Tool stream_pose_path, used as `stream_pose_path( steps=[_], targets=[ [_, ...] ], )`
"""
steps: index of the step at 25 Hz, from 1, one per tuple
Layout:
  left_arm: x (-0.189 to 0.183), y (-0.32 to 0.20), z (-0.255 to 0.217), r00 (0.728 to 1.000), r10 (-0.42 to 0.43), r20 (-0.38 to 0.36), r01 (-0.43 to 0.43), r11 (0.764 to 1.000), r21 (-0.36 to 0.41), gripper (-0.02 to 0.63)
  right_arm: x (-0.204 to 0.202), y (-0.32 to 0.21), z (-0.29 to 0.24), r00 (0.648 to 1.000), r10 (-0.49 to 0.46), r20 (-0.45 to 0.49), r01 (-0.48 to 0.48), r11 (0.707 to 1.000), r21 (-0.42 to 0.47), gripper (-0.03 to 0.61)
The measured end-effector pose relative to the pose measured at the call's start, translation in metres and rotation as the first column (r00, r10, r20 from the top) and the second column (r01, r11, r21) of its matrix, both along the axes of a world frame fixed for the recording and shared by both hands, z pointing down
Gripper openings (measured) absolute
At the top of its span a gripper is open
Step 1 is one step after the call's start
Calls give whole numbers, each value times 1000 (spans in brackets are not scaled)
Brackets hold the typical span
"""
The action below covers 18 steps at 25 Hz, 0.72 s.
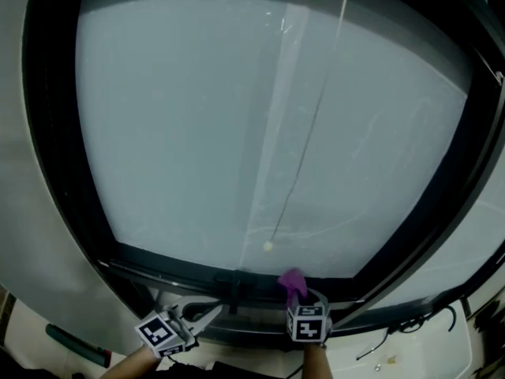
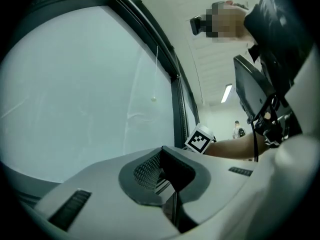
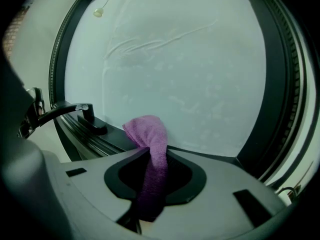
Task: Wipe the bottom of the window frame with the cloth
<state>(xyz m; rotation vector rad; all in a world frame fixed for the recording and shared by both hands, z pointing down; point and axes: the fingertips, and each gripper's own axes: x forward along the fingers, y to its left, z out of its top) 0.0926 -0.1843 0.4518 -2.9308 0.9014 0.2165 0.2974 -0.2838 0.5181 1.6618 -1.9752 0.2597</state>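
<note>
The right claw [image 1: 302,300] is clamped on the purple cloth [image 3: 149,144]. A folded hump of cloth stands up past the jaws, and the rest trails down between them. In the head view the cloth [image 1: 292,279] sits at the bottom rail of the black frame [image 1: 170,268], just right of the handle [image 1: 234,289]. It looks to be at the rail, but whether it presses on it or hangs just off it cannot be told.

The left claw [image 2: 163,178] has its jaws drawn together with nothing between them. It hangs low and to the left of the handle, apart from the frame and idle.

By the look of it, the wiping step is in hand or just about to begin, with the cloth at the middle of the rail and long stretches of rail on either side. The next move calls for pressing the hump firmly onto the rail and dragging it sideways along the rail. The grip must stay tight so the cloth does not slip out. Going left, the handle stands in the path and needs working around.
</note>
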Motion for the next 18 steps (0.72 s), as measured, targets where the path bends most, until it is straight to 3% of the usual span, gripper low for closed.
stream_pose_path(
  steps=[18],
  targets=[
    [34, -26, -7, 989, 147, -12, -147, 989, 14, 3, 45, 2, 0, 989, 144, -36, -145, 989, -11, 86]
  ],
)
